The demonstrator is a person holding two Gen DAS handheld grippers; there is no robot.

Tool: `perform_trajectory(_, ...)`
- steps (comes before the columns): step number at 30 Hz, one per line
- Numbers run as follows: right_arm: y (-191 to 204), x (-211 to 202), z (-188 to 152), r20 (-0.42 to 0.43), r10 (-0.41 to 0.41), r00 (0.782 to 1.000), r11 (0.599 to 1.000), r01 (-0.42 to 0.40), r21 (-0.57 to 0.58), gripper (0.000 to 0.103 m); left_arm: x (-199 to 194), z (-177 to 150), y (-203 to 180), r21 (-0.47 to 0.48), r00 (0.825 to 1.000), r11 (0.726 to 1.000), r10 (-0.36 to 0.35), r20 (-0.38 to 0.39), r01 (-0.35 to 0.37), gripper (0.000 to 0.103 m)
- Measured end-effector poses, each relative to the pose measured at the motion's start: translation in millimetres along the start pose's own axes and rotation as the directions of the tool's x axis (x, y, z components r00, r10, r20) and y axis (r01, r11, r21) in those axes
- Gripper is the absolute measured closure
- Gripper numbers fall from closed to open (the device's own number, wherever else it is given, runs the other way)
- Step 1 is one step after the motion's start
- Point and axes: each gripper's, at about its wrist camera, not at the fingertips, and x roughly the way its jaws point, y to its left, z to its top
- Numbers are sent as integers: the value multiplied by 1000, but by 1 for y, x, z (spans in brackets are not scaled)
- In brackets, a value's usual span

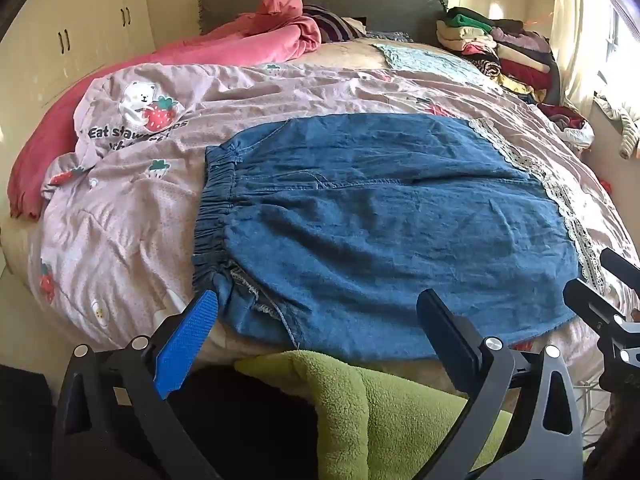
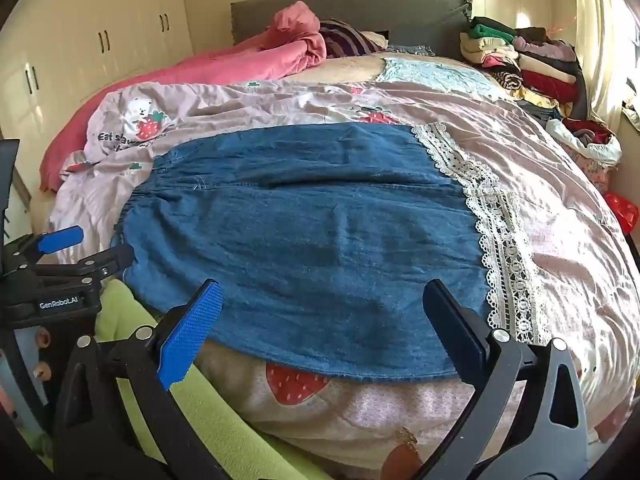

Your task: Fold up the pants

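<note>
Blue denim pants (image 1: 380, 220) lie flat on the bed, elastic waistband at the left, white lace hem (image 1: 568, 208) at the right. They also show in the right wrist view (image 2: 312, 240), with the lace hem (image 2: 496, 232) on the right. My left gripper (image 1: 320, 320) is open and empty, over the near edge close to the waistband corner. My right gripper (image 2: 324, 312) is open and empty, over the near edge nearer the lace hem. The left gripper appears at the left of the right wrist view (image 2: 80, 248), and the right gripper at the right of the left wrist view (image 1: 600, 280).
A pink strawberry-print duvet (image 1: 280, 92) covers the bed. A pink blanket (image 1: 256, 40) lies at the back left, a pile of folded clothes (image 1: 496, 44) at the back right. A green fleece (image 1: 380, 408) hangs below the bed's near edge. Cupboards (image 2: 100, 40) stand at the left.
</note>
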Motion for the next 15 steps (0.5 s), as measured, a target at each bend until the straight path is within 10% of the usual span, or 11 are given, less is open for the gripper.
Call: perform_trajectory(15,1,2,4,-2,-11,1000,1000,11,-7,8,0,0,-1,8,1000,1000,10,4,-10,4)
